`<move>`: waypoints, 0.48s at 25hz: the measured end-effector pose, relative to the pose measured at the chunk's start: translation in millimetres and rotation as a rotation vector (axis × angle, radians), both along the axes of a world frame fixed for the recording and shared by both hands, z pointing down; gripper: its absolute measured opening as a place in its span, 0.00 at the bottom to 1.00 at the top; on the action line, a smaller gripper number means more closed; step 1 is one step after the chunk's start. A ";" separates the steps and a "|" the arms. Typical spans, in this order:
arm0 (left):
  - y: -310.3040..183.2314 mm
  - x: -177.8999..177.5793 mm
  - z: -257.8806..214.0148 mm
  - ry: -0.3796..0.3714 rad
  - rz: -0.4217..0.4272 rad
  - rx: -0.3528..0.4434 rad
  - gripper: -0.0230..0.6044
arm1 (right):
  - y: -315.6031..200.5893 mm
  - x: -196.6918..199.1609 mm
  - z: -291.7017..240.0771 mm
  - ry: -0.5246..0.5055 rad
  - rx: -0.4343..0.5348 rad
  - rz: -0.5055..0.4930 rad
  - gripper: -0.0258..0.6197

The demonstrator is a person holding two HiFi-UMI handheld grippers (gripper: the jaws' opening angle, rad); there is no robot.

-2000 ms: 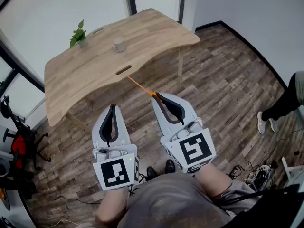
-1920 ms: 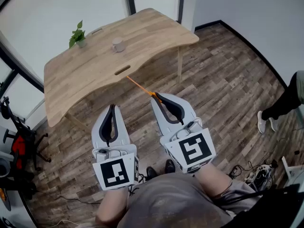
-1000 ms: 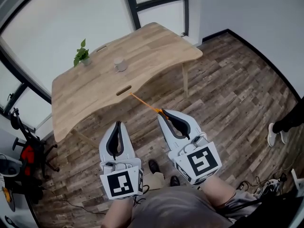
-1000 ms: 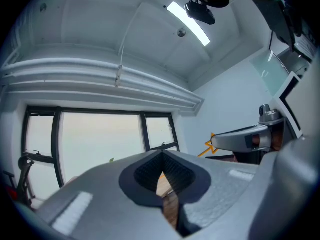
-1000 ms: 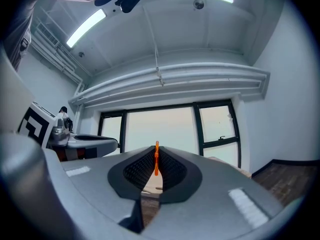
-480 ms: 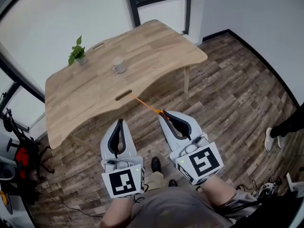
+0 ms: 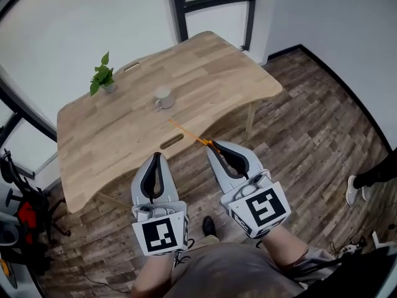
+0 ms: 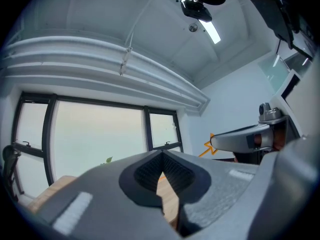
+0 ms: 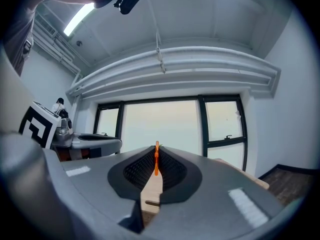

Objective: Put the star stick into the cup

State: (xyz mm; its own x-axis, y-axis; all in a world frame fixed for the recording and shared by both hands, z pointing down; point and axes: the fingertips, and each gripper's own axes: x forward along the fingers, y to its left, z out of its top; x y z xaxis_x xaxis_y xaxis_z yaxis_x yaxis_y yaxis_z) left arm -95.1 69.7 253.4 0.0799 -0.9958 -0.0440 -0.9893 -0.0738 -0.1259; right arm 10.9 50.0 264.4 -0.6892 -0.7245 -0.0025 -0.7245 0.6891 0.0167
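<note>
An off-white cup [image 7: 163, 97] stands upright near the middle of the wooden table [image 7: 118, 129]. My right gripper [image 7: 213, 144] is shut on the thin orange star stick [image 7: 188, 132], which juts forward over the table's near edge toward the cup. The star end [image 8: 209, 145] sits just past the right jaws in the left gripper view. Seen from the right gripper view, the stick [image 9: 156, 160] stands straight up between the closed pads. My left gripper [image 7: 155, 158] is shut with nothing in it, level with the right one and just short of the table edge.
A small potted plant [image 7: 102, 79] stands at the table's far left. A slot [image 7: 172, 141] is cut in the tabletop near the front edge. Windows and a white wall lie behind the table. A bike [image 7: 22, 210] stands at the left, and a person's shoe [image 7: 353, 188] shows at the right.
Both grippers have come closer to the table, and the stick tip now reaches over its near edge. Both grippers stay shut as before.
</note>
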 end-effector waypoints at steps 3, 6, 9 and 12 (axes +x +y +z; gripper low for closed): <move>-18.4 -15.4 -2.7 0.005 0.010 0.012 0.04 | -17.7 -16.1 -4.6 0.007 0.016 0.006 0.11; -36.1 -26.0 -6.5 0.007 0.024 0.029 0.04 | -34.8 -26.6 -8.9 0.008 0.031 0.019 0.11; -52.7 -35.2 -6.1 0.010 0.038 0.035 0.04 | -49.3 -35.2 -12.1 0.012 0.044 0.032 0.11; -65.5 -38.7 -1.4 0.015 0.047 0.028 0.04 | -59.7 -38.7 -10.9 0.024 0.047 0.040 0.11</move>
